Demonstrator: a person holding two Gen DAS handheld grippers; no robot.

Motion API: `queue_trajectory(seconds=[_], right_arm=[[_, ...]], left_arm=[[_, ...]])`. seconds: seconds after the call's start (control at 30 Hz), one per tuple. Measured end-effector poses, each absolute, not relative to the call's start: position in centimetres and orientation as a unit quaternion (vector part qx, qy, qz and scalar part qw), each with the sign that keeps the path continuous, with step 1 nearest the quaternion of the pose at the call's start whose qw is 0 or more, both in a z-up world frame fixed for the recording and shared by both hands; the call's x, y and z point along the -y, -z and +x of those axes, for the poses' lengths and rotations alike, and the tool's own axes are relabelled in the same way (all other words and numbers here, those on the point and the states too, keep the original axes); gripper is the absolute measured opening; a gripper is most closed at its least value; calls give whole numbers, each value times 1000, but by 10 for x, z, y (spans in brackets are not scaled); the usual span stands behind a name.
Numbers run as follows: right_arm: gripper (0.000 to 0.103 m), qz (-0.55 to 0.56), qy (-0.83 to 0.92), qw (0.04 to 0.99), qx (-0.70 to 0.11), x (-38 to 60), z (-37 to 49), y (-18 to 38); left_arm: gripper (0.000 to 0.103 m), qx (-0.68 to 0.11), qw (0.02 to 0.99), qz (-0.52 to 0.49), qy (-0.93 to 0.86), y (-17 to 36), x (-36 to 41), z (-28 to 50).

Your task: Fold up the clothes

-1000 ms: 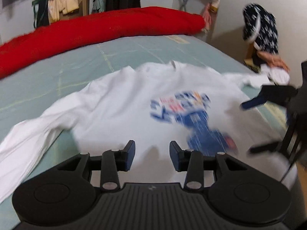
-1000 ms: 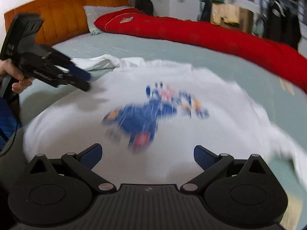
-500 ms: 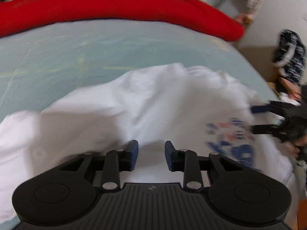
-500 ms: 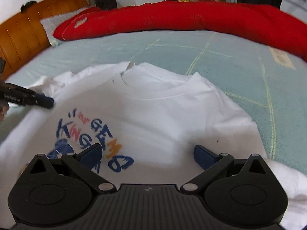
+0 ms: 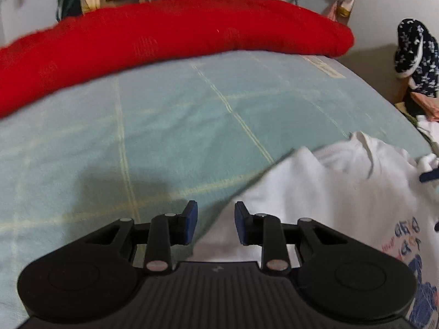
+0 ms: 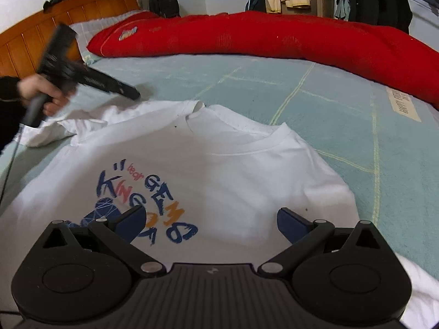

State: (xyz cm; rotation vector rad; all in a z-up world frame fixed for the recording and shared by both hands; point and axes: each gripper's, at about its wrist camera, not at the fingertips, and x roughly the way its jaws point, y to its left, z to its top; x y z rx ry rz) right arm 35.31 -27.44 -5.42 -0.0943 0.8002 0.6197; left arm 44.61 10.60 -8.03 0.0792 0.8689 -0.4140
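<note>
Bare sheet (image 5: 164, 126) beyond shirt (image 6: 219, 170) is free; red bolster (image 6: 274, 38) blocks far edge.

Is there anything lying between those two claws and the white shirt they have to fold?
Nothing visible. The white shirt lies spread on the green sheet with nothing on top of it. The right claw hangs open above its print; the left claw is open at its edge.

Both wrist cameras look steeply down, close over one white shirt (image 6: 219, 170).
</note>
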Motion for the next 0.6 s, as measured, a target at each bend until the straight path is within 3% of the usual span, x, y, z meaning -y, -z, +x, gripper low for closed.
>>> queue_trajectory(seconds=[0.33,0.4,0.43,0.47,0.6], right_arm=[[103,-54,-279,887,-363,284,361,50],[103,-47,-270,889,-366,289,374,51],[103,-45,-259,891,-369,292,382,52],[103,-46,-245,894,-373,294,390,55],[103,-57,-182,904,-384,307,424,72]], left_arm=[[30,-433,868,114,216,91,-91,439],[23,-429,867,147,207,91,-82,435],[8,-426,866,163,203,91,-77,434],[2,-424,866,180,197,90,-72,432],[1,-408,883,220,76,98,-79,453]])
